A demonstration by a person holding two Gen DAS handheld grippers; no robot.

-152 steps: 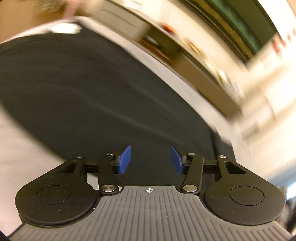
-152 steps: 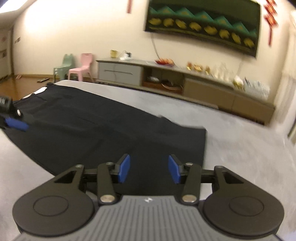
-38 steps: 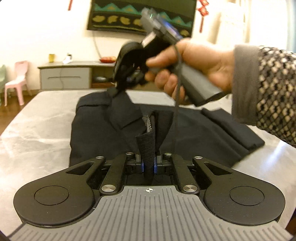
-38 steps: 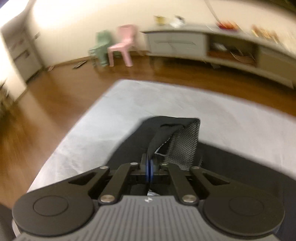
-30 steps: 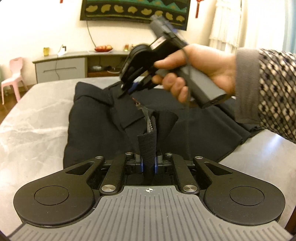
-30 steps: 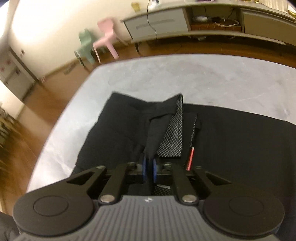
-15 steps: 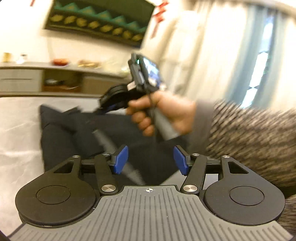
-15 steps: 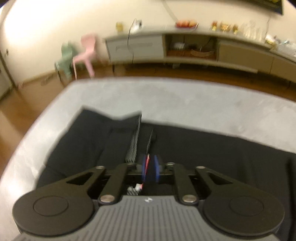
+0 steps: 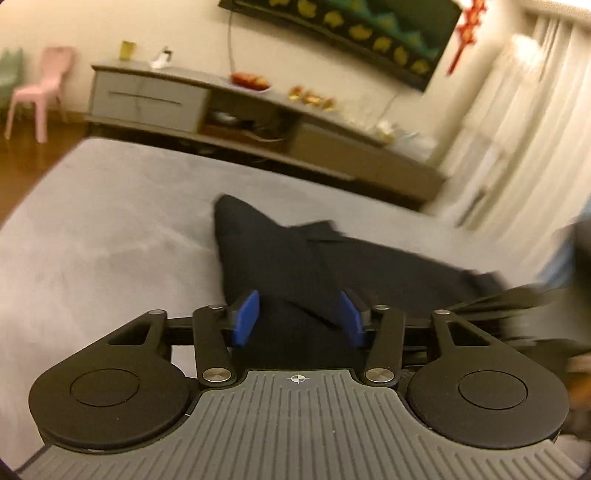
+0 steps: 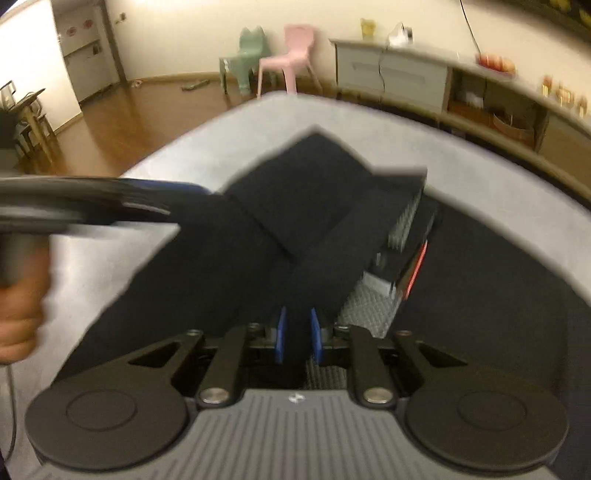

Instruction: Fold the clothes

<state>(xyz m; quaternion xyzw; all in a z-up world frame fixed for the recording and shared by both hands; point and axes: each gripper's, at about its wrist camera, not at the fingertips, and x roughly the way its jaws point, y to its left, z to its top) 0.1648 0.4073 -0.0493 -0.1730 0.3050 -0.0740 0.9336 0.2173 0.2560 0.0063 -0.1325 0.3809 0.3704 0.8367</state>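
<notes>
Grey table (image 9: 110, 221); long low sideboard (image 9: 147, 99) against the wall; pink chair (image 10: 291, 55) beside green chair (image 10: 247, 55); dark wall hanging (image 9: 351, 29); white curtains (image 9: 517, 129); wood floor (image 10: 147, 110).

Changes we record: our left gripper (image 9: 298, 322), clamped on a strap of the black fabric trousers (image 9: 332, 258) a second ago, now stands with blue pads apart and empty. Our right gripper (image 10: 296, 334) has loosened slightly, cloth between its pads. The trousers, spread flat five seconds ago, lie folded on the grey table (image 9: 110, 221).
</notes>
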